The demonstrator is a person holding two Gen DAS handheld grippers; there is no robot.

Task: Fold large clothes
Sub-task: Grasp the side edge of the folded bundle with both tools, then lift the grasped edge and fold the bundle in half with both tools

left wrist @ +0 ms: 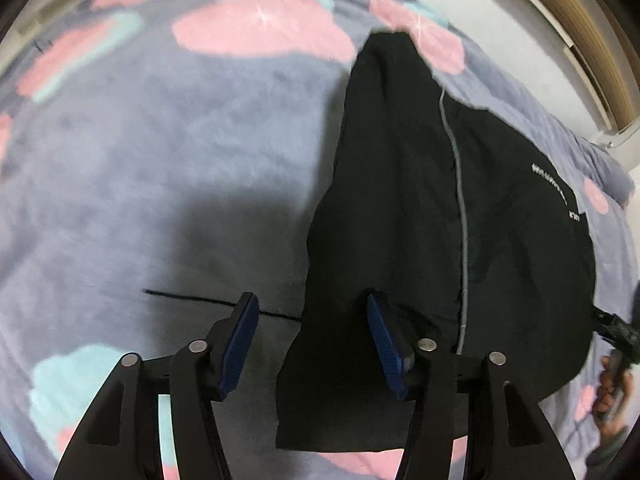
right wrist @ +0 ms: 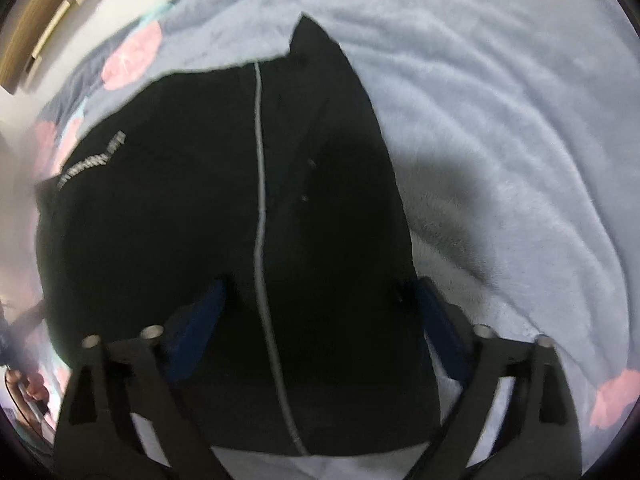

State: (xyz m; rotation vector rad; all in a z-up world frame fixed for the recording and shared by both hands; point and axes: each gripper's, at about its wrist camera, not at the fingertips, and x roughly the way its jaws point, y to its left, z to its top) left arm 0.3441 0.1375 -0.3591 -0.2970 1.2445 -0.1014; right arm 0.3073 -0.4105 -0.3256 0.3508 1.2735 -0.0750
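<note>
A black zip-up garment (left wrist: 400, 200) lies flat on a grey-blue fleece blanket (left wrist: 160, 160) with pink and teal patches. A pale zipper line (left wrist: 464, 220) runs down its length and white lettering (left wrist: 554, 188) sits near its right edge. My left gripper (left wrist: 312, 304) points down, open, straddling the garment's left edge; its blue pads (left wrist: 240, 344) press on nothing. In the right wrist view the garment (right wrist: 180, 220) fills the middle, with the zipper line (right wrist: 259, 184) running between the fingers. My right gripper (right wrist: 320, 286) stands wide open above the cloth, nothing pinched.
A thin dark line (left wrist: 200, 299) crosses the blanket left of the garment. A person's hand (left wrist: 612, 392) and part of the other gripper (left wrist: 616, 328) show at the right rim. A white wall with a wooden frame (left wrist: 592, 40) borders the blanket (right wrist: 500, 120).
</note>
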